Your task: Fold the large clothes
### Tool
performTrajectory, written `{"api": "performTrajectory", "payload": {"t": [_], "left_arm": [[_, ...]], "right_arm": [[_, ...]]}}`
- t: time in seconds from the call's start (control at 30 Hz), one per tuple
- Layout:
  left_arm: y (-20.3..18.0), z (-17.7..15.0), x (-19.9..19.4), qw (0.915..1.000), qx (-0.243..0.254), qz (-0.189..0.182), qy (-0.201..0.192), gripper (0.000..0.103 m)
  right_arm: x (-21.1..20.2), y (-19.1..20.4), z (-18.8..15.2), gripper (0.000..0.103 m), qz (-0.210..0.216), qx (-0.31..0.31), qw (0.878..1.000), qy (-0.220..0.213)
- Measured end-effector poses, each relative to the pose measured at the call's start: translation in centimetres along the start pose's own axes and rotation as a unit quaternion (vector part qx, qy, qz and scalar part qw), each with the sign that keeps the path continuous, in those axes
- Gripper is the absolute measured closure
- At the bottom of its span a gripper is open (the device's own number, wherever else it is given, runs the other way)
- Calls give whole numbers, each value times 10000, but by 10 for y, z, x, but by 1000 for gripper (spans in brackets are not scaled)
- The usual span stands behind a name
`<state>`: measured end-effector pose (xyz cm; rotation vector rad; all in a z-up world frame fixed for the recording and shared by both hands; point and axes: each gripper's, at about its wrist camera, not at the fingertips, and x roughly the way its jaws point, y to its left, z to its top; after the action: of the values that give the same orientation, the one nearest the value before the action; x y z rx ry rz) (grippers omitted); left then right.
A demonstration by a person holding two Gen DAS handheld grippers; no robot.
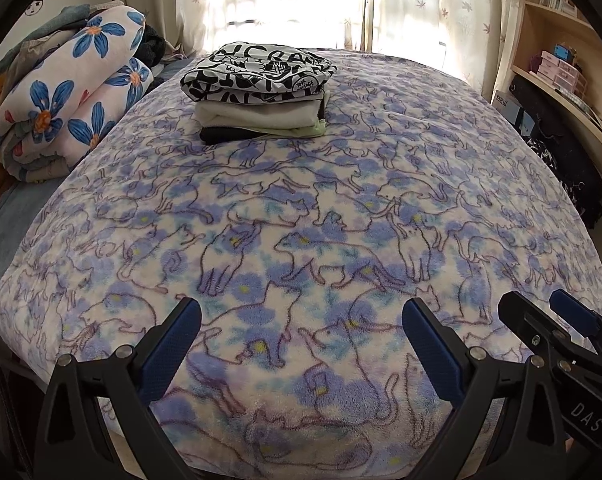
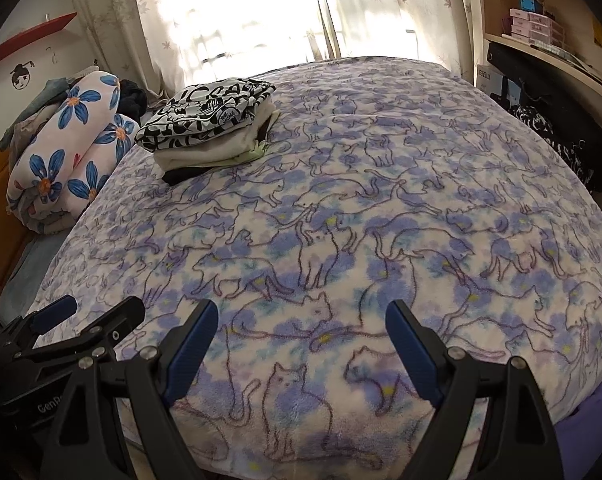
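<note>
A stack of folded clothes (image 1: 261, 92) lay on the bed (image 1: 301, 240), toward the window end of its cat-print blanket (image 2: 381, 220), with a black-and-white printed garment (image 2: 209, 114) on top, pale pieces beneath it and a dark one at the bottom. Judging by that neat pile and the otherwise bare blanket, the folding looked largely or wholly done; no unfolded garment was in sight on the bed. The left gripper (image 1: 301, 344) and the right gripper (image 2: 301, 344) hung side by side over the near edge of the bed, well apart from the stack, each with its jaws spread wide and nothing between them. A rolled flowered quilt (image 1: 73, 96) sat beside the bed, left of the stack, with greyish cloth bunched behind it; whether that was waiting laundry could not be told. The window glare washed out the far end of the bed, and the count of items in the stack stayed unclear.
</note>
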<state>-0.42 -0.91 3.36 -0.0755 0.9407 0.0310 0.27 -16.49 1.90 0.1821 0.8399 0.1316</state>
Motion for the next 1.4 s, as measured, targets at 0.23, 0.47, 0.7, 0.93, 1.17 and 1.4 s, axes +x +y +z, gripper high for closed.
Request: {"api": "performTrajectory", "payload": {"t": [0.23,0.47,0.7,0.93,1.17,1.4], "left_arm": [[-1,0,0,10000,-14,10,4,4],[-1,-2,1,10000,-23,12,22,5],[0,-2,2,10000,-27,-7,26,5],[0,-2,2,10000,-26,1,22,5],[1,-2,2,10000,-14,9,25,5],[1,-1,2,10000,-20,3,26,5]], "right_arm": [[0,0,0,17,-1,-4,10000,-7],[0,0,0,17,9,6,10000,6],[2,0,-1,17,7,3,10000,12],[2,0,-2,17,9,5,10000,19],[2,0,-1,17,7,0,10000,22],[2,-1,-1,17,14,1,10000,24]]}}
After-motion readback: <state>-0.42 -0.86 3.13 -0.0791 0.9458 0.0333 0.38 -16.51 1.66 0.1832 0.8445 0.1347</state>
